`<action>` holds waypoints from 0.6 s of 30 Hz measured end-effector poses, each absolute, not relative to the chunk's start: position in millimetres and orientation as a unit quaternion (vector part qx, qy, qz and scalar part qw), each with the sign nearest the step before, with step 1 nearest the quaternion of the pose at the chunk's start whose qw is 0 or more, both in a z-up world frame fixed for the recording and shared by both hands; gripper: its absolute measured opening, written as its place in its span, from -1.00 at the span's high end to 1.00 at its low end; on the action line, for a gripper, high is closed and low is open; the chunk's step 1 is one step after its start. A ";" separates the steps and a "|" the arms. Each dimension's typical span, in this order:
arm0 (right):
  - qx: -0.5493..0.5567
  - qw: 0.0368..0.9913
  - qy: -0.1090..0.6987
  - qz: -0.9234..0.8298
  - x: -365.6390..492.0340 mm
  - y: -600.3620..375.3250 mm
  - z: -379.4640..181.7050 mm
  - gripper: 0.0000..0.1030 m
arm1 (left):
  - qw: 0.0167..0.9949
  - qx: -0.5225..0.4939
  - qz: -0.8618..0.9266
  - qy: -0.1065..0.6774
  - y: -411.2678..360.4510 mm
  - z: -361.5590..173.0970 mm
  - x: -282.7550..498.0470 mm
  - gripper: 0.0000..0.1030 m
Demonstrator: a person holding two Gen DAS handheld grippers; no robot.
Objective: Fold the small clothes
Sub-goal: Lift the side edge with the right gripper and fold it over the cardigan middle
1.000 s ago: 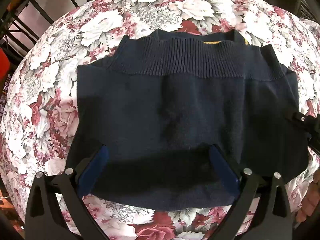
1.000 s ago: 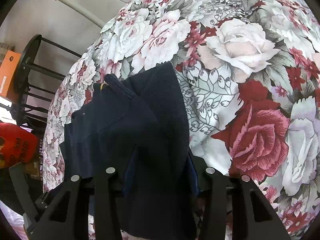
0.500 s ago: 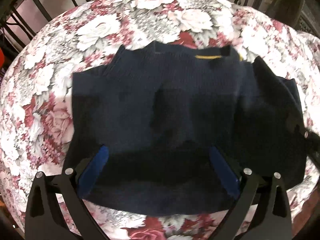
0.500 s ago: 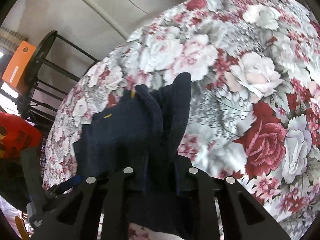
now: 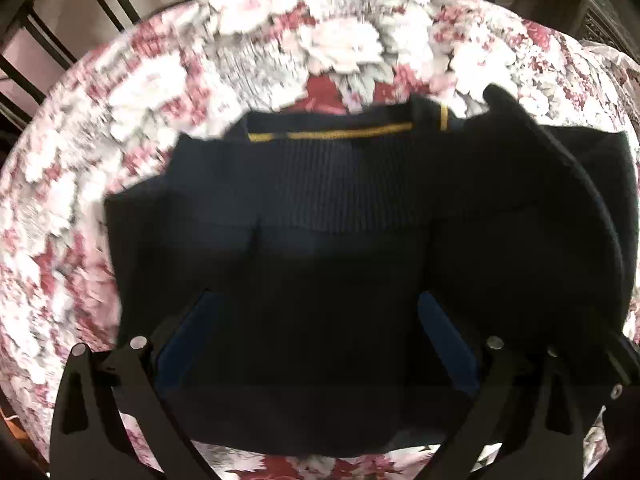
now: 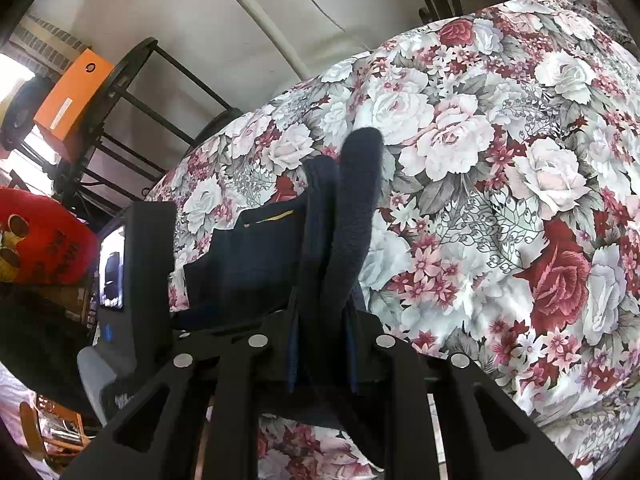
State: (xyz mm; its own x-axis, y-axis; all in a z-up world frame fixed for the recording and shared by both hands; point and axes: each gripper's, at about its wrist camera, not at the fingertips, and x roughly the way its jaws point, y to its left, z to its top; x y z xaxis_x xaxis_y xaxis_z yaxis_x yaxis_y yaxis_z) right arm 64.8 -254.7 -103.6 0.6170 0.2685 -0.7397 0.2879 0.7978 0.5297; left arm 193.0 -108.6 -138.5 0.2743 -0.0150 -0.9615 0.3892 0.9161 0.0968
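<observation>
A pale wall with a white pipe running down it stands behind a black metal rack, and in front of them a flowered cloth of white and dark red roses covers the whole counter. On that cloth lies the dark blue sweater, spread flat over most of its body, ribbed band across the upper part and a thin yellow line at the neck edge, towards the far side of the counter. Its right side is lifted off the cloth and stands up as a thick fold (it shows as a dark flap at the right edge in the left wrist view).

The right hand-held gripper is clamped narrowly on that raised fold, with the cloth bunched between its blue pads. The left hand-held gripper hovers over the near half of the sweater with its fingers set wide apart; whether the pads touch the fabric cannot be told, since the view is blurred and dark there.

On the rack sits an orange box, and below it a red bag with dark printing.
</observation>
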 end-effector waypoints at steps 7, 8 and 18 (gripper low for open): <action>0.329 0.836 0.438 -0.011 70.8 -243.9 -94.3 0.62 | 0.791 0.141 -0.123 0.582 -88.8 -125.2 203.5 -0.88; 0.329 0.836 0.439 -0.009 72.1 -240.2 -92.9 0.62 | 0.793 0.142 -0.122 0.580 -82.7 -122.9 204.6 -0.86; 0.309 0.842 0.442 0.000 87.7 -199.2 -78.6 0.62 | 0.800 0.115 -0.113 0.578 -51.4 -117.8 204.1 -0.57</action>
